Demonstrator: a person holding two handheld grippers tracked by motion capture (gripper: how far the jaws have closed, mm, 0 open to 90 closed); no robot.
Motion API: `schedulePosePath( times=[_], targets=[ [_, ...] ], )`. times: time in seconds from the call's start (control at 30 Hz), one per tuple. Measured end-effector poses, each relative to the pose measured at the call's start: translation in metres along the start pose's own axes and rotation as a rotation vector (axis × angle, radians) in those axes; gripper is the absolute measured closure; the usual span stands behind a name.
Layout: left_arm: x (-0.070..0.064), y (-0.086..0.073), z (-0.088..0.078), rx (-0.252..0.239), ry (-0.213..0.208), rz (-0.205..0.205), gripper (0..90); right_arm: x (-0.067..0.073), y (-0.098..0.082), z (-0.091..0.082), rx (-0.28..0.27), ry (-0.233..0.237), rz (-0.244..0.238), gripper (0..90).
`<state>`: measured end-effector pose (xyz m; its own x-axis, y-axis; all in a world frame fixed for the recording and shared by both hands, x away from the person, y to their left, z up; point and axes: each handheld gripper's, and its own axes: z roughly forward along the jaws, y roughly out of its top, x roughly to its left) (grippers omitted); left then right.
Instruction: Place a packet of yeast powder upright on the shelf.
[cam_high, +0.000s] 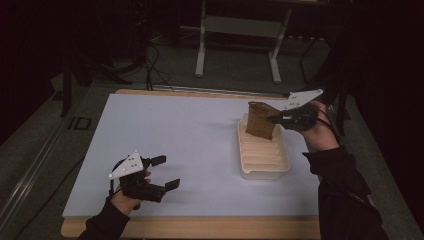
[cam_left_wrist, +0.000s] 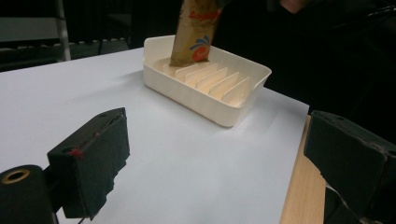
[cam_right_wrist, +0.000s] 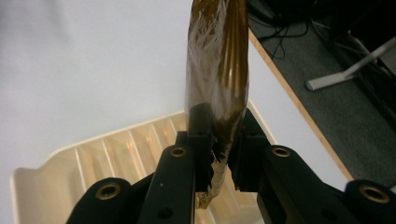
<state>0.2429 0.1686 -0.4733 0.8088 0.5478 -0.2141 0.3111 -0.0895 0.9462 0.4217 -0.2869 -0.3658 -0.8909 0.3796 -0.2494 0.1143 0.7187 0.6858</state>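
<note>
Right gripper is pinching the brown packet, lowering it toward the slotted tray's far end; not seated yet. Left gripper is idling, jaws spread.

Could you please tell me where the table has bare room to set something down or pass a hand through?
The white table top is bare from the left gripper across to the slotted tray, and along the far edge. It is crowded at the tray's far end, where the right gripper holds the brown packet.
</note>
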Motion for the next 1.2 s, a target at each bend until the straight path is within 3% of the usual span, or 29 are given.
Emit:
schedulePosePath(
  times=[0.4, 0.67, 0.77, 0.87, 0.93, 1.0, 1.1, 1.2],
  targets=[
    [0.000, -0.002, 0.001, 0.003, 0.001, 0.003, 7.6, -0.007, 0.003, 0.014, -0.038, 0.024, 0.034, 80.5],
    [-0.001, -0.003, 0.001, -0.003, -0.001, -0.004, 7.6, -0.008, -0.007, 0.022, -0.070, 0.033, 0.070, 80.7],
    [0.000, -0.003, 0.001, -0.003, 0.000, -0.007, 7.6, -0.008, -0.009, 0.026, -0.058, 0.037, 0.072, 80.8],
    [0.000, -0.004, 0.001, -0.003, 0.000, -0.005, 7.6, -0.009, -0.015, 0.033, -0.062, 0.043, 0.093, 80.8],
    [0.000, -0.004, 0.001, -0.004, -0.003, -0.004, 7.6, -0.011, -0.022, 0.035, -0.114, 0.062, 0.140, 80.8],
    [0.000, -0.004, 0.001, 0.000, -0.001, 0.001, 7.6, -0.012, -0.025, 0.036, -0.127, 0.066, 0.154, 80.9],
    [0.000, -0.004, 0.001, 0.003, -0.003, 0.001, 7.6, -0.012, -0.039, 0.046, -0.081, 0.063, 0.182, 81.0],
    [-0.001, -0.004, 0.000, 0.004, -0.003, 0.001, 7.6, -0.012, -0.047, 0.048, -0.102, 0.060, 0.207, 81.0]
  ],
)
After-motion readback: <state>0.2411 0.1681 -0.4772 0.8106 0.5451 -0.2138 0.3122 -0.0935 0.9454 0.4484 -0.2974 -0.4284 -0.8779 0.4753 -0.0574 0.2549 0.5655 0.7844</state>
